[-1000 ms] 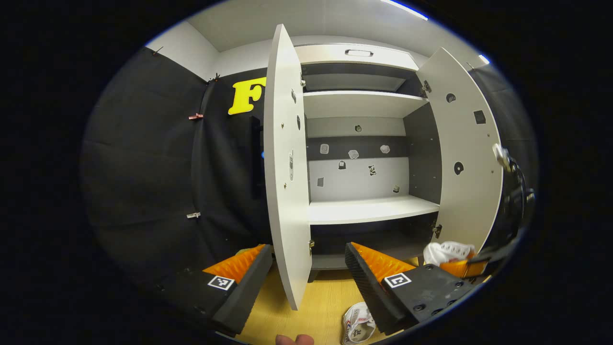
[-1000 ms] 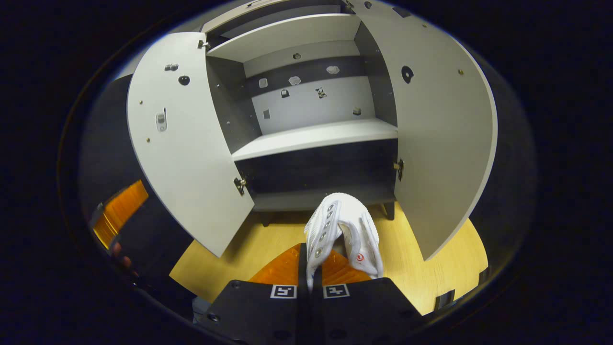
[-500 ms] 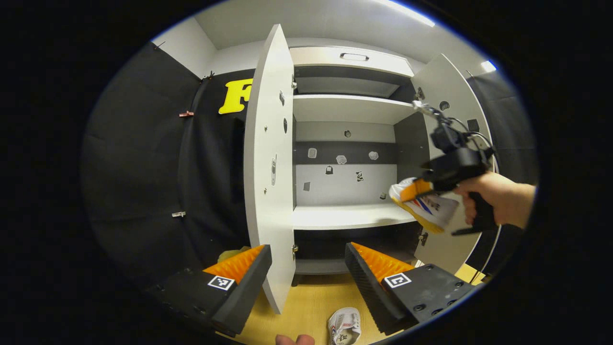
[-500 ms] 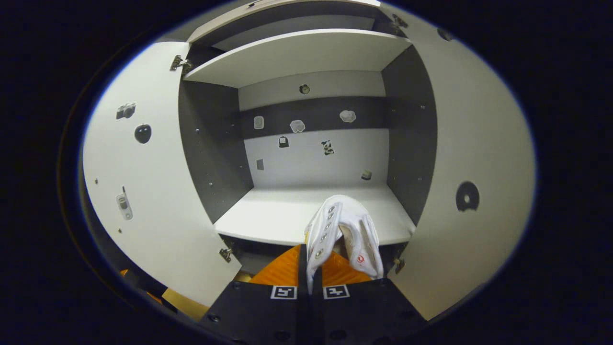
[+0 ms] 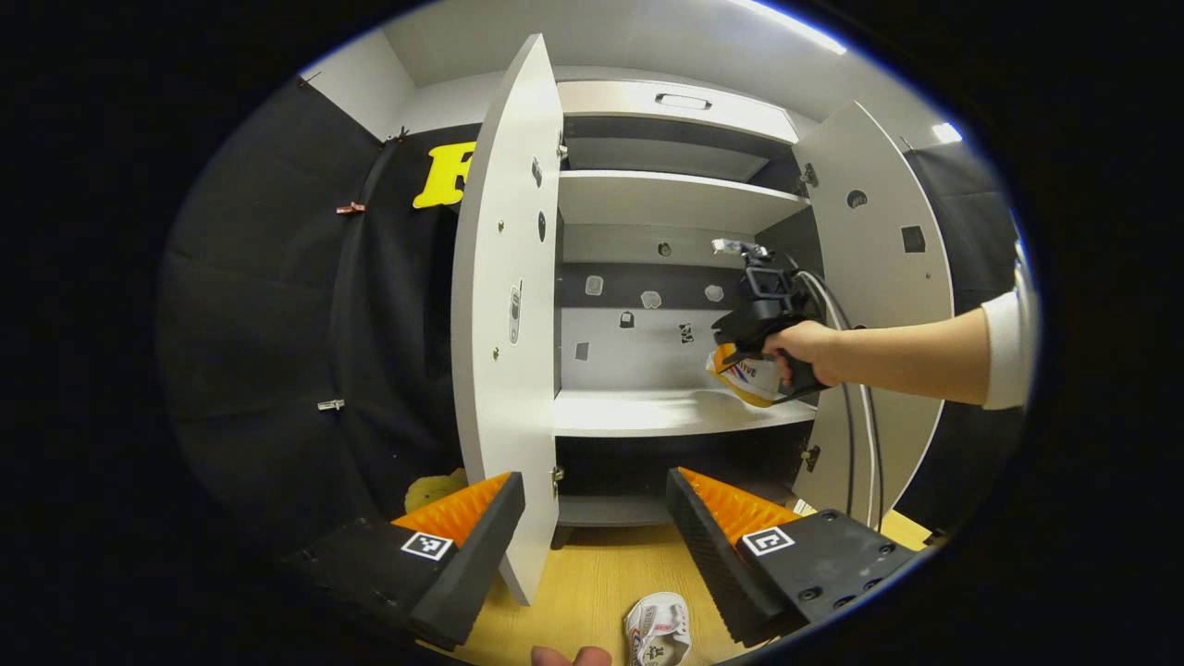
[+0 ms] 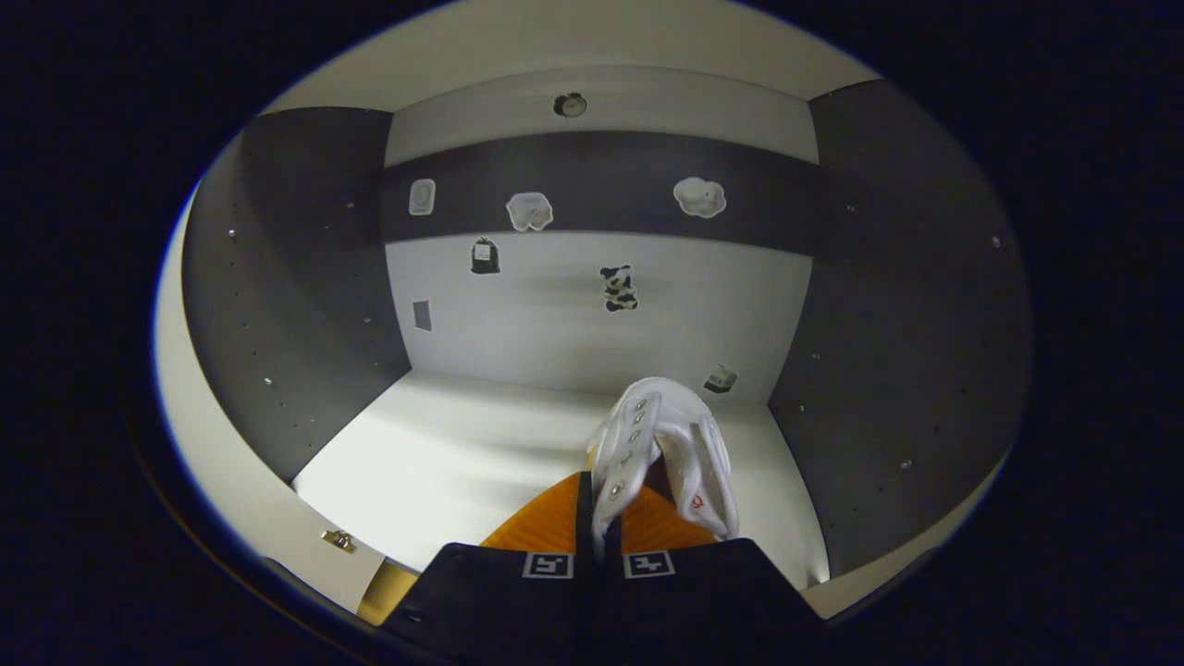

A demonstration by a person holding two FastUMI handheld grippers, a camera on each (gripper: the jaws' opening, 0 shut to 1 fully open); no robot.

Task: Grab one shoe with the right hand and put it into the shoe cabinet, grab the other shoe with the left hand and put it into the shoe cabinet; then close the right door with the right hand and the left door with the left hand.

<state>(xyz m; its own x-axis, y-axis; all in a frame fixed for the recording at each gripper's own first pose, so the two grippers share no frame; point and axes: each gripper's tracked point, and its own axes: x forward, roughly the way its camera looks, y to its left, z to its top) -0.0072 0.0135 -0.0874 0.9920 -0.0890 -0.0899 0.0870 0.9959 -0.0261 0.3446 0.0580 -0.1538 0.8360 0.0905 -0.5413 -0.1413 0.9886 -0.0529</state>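
Observation:
A white shoe (image 6: 666, 444) with a yellow sole hangs in my right gripper (image 6: 599, 490), which is shut on its upper. It hovers just above the right part of the cabinet's middle shelf (image 6: 462, 453), inside the compartment. In the left gripper view a hand holds that right gripper (image 5: 740, 356) with the shoe (image 5: 747, 377) over the same shelf (image 5: 666, 412). My left gripper (image 5: 592, 481) stands open and holds nothing, low in front of the cabinet. The other white shoe (image 5: 659, 629) lies on the floor just below it, between the fingers. Both doors, left (image 5: 504, 370) and right (image 5: 888, 277), stand wide open.
The left door's edge juts toward me between my left gripper's fingers. The wooden floor (image 5: 583, 592) runs up to the cabinet's base. A yellow object (image 5: 435, 486) sits low behind the left door. An upper shelf (image 5: 666, 194) and small stickers on the back wall (image 6: 618, 287) show.
My right gripper has carried the shoe up from near the floor and forward into the middle compartment. My left gripper has stayed open and barely shifted.

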